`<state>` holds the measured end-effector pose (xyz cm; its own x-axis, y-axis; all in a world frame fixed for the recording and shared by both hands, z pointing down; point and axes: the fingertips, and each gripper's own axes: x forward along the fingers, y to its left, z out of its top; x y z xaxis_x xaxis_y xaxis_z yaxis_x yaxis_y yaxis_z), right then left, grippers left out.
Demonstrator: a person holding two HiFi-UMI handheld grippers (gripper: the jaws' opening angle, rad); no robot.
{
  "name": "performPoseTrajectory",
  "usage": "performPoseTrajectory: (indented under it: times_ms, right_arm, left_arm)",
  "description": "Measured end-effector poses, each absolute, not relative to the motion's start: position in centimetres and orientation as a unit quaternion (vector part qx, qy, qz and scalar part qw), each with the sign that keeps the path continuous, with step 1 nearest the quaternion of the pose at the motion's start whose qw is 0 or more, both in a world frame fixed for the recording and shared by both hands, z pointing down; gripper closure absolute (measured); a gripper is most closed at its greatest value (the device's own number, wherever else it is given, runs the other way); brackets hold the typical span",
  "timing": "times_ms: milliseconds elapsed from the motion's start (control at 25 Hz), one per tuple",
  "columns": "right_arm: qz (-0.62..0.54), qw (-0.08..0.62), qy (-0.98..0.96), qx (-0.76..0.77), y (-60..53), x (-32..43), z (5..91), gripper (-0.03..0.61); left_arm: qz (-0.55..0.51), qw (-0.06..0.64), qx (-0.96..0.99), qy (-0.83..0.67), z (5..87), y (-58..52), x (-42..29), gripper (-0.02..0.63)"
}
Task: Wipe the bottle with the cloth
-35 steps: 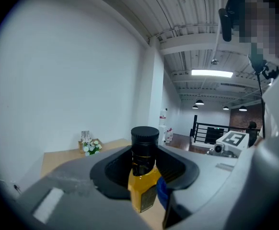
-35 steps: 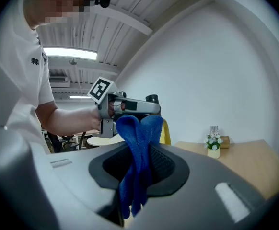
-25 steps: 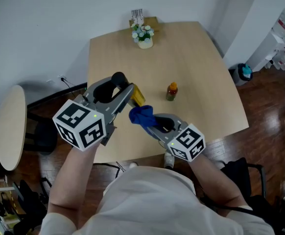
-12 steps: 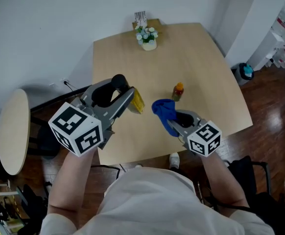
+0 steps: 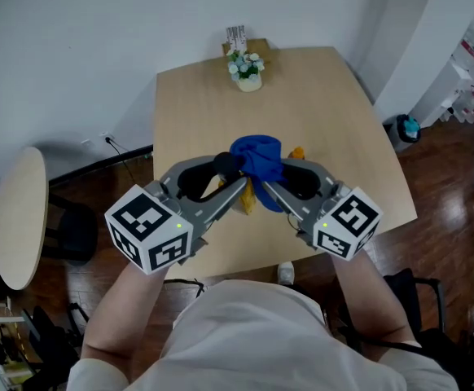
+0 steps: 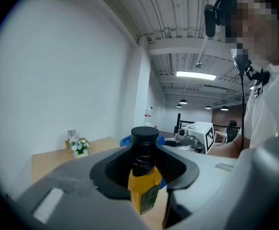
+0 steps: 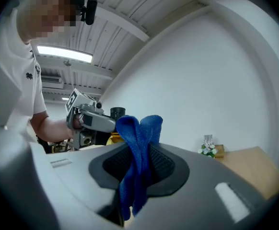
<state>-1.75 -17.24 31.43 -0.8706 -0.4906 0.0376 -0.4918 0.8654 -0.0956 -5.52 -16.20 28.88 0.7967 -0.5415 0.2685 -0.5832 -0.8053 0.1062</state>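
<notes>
- Bottle (image 6: 144, 186): clamped in left gripper (image 5: 239, 192), over table (image 5: 196, 104) near edge.
- Cloth (image 5: 257, 157): pinched in right gripper (image 5: 269, 187), at bottle's cap.
- Step: wipe starting, prob.; next, rub cloth down bottle w/ light pressure.

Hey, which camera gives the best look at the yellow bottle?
The left gripper view: the bottle stands clamped in the left gripper, black cap and yellow body plain. The head view shows a yellow sliver beside the blue cloth; the right gripper view, mainly its cap.

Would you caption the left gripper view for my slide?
Left gripper holds a black-capped yellow bottle, blue cloth behind it.
</notes>
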Motion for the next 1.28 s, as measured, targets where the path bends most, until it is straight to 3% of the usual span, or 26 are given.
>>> performPoseTrajectory:
  times_ms: [680,1000,1280]
  right_arm:
    - [0.232,0.093,-0.940,0.232,-18.5,-1.8,46.2,0.486]
    - [0.307,0.045,-0.935,0.172,-16.4,-6.3,44.4,0.486]
    - [0.342,0.035,-0.919,0.191,-15.5,-3.8,45.3,0.486]
  left_arm:
    - [0.057,0.082,0.947,-0.304,24.1,-16.8,-5.2,0.454]
    - [0.060,0.072,0.947,-0.307,23.8,-16.9,-5.0,0.454]
    - [0.081,0.066,0.944,-0.313,25.3,-17.2,-5.7,0.454]
